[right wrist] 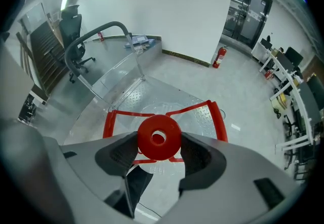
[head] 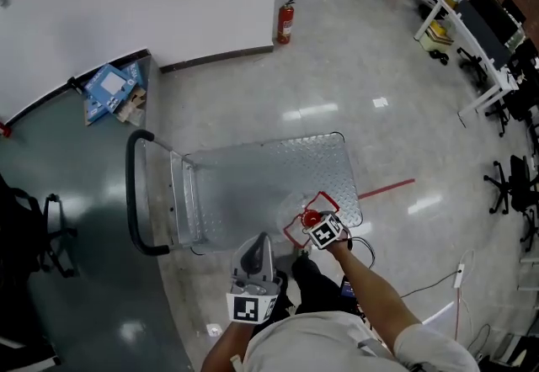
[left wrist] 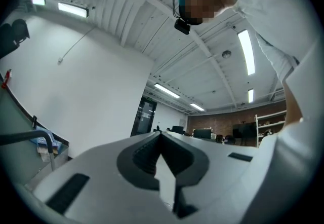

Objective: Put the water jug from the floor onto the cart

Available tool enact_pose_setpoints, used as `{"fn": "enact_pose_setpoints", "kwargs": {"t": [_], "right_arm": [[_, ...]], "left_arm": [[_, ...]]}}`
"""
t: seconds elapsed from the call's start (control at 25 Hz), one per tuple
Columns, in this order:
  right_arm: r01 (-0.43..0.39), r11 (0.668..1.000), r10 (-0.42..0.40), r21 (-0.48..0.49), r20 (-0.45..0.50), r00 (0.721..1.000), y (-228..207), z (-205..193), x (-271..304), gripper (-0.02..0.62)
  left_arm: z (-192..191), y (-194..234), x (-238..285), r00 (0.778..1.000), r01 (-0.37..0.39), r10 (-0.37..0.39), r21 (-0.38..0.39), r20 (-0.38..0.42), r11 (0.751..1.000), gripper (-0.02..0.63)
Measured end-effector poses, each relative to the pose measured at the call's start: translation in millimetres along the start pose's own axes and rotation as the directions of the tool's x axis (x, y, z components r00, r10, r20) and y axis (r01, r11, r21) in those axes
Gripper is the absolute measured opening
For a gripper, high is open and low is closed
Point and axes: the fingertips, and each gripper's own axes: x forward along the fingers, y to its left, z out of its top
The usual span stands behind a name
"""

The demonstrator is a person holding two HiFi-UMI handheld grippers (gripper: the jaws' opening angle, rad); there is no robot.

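One narrow hold is all that carries the load: the right gripper [right wrist: 159,142] has its jaws clamped on the round red cap [right wrist: 159,134] of the water jug [head: 293,207], and nothing else supports the jug. The clear body hangs below the jaws, over the near corner of the cart [head: 253,177], with the red frame [right wrist: 114,116] of its carrying handle spread just beyond the jaw tips. My worry is that the smooth cap could slip or turn between the pads if the jug swings. So close to the cart's edge, it could also tip back toward the floor if it is set down off-centre. The left gripper [left wrist: 162,141] points up at the ceiling, jaws together on nothing, so it offers no steadying. Whether the jug's base already rests on the deck or hangs just above it cannot be told, since the body is see-through and its outline is hard to trace. How much water it holds is also unclear, and the cart's wheels are hidden under the deck.
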Motion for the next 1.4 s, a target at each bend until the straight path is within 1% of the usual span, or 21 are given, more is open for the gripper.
{"fn": "enact_pose_setpoints", "kwargs": {"t": [0.08, 0.16, 0.24, 0.32, 0.52, 0.76, 0.88, 1.2, 1.4], "right_arm": [[-0.007, 1.000, 0.007, 0.011, 0.001, 1.000, -2.2, 11.2, 11.3, 0.270], [-0.014, 1.000, 0.014, 0.019, -0.002, 1.000, -3.9, 18.4, 23.1, 0.270], [-0.022, 0.999, 0.022, 0.025, -0.003, 1.000, -5.6, 23.6, 34.2, 0.270], [-0.027, 0.999, 0.027, 0.030, -0.005, 1.000, -9.2, 29.9, 45.6, 0.271], [-0.040, 0.999, 0.040, 0.037, -0.006, 0.999, -12.8, 43.6, 68.2, 0.270], [-0.057, 0.998, 0.057, 0.019, -0.019, 0.998, -15.7, 63.0, 74.9, 0.272], [-0.061, 0.998, 0.061, 0.016, -0.023, 0.998, -12.9, 63.2, 76.0, 0.272], [-0.049, 0.999, 0.048, -0.019, -0.051, 0.998, -14.4, 55.0, 73.9, 0.272], [-0.029, 0.999, 0.028, -0.044, -0.017, 0.999, -14.9, 61.3, 56.9, 0.272]], "left_arm": [[-8.1, 9.9, 13.2, 0.999, -0.040, 0.040, 0.031, 0.003, 0.999, 0.003], [-20.2, 20.6, 25.2, 0.996, -0.088, 0.089, 0.048, -0.012, 0.995, 0.003], [-32.5, 30.8, 35.5, 0.990, -0.136, 0.138, 0.057, -0.032, 0.989, 0.003], [-40.6, 39.7, 45.6, 0.985, -0.165, 0.168, 0.060, -0.039, 0.984, 0.003], [-53.2, 55.7, 62.4, 0.978, -0.193, 0.197, 0.066, -0.066, 0.979, 0.003], [-60.3, 67.9, 73.5, 0.969, -0.228, 0.233, 0.065, -0.080, 0.971, 0.003], [-65.5, 71.4, 74.0, 0.965, -0.243, 0.247, 0.055, -0.091, 0.968, 0.003], [-64.2, 67.7, 75.3, 0.966, -0.239, 0.243, 0.052, -0.088, 0.970, 0.003], [-59.2, 63.0, 73.6, 0.967, -0.239, 0.242, 0.045, -0.075, 0.970, 0.003]]}}
